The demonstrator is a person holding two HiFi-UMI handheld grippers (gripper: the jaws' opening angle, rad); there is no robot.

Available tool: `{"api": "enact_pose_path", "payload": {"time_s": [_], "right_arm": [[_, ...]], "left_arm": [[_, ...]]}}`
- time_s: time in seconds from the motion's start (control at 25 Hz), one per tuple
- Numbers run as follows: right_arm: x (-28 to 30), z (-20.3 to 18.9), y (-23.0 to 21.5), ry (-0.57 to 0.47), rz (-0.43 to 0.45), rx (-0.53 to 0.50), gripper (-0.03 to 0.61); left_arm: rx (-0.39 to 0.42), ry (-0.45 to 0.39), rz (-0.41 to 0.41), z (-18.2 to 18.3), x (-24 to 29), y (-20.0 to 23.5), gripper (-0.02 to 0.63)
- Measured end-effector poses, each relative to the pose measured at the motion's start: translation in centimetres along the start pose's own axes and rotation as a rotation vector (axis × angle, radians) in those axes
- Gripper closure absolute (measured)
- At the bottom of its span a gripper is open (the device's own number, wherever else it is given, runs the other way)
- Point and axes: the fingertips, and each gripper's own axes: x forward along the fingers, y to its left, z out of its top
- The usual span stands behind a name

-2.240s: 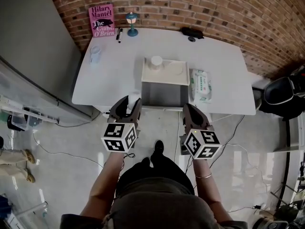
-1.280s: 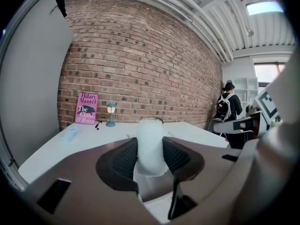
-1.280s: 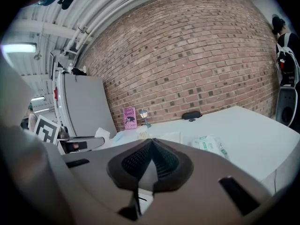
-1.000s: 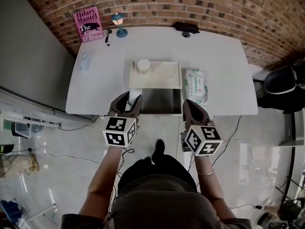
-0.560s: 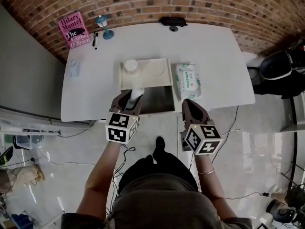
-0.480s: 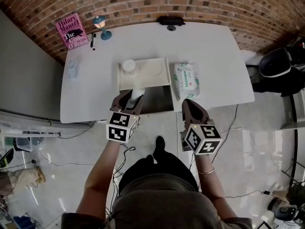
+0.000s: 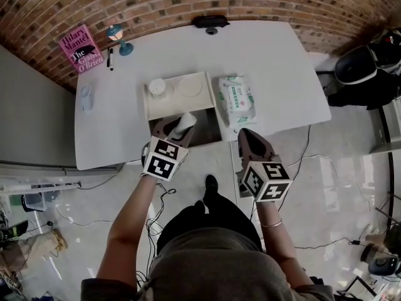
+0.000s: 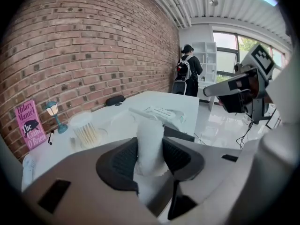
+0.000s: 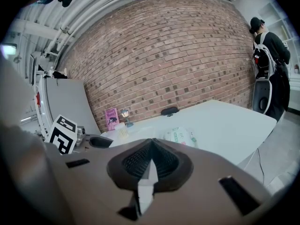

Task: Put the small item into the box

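My left gripper (image 7: 175,125) is shut on a small white roll (image 7: 185,124), which stands up between the pads (image 8: 149,144). It hangs over the near left corner of the open box (image 7: 203,130), a dark grey well at the table's front edge with a cream tray part (image 7: 199,99) behind it. My right gripper (image 7: 246,135) is shut with nothing in it (image 9: 151,161). It hovers off the table's front edge, to the right of the box.
A round tub of cotton swabs (image 7: 158,88) stands on the cream tray. A pack of wet wipes (image 7: 237,100) lies to the right of the box. A pink book (image 7: 80,47), a small lamp (image 7: 116,37) and a black pouch (image 7: 210,21) line the brick wall. A person (image 8: 189,74) stands far off.
My left gripper has carried the white roll forward, from before the table's edge to over the box's near corner. The right gripper has stayed shut in front of the table.
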Motion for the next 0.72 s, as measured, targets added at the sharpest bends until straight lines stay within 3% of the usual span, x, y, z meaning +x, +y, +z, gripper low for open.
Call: {"api": "enact_pose_path", "payload": {"time_s": [0.72], "right_arm": [[-0.8, -1.5, -0.6, 0.021, -0.031, 0.037, 0.572]], "left_arm": [[0.316, 0.253, -0.168, -3.4, 4.2, -2.2, 0.440]]}}
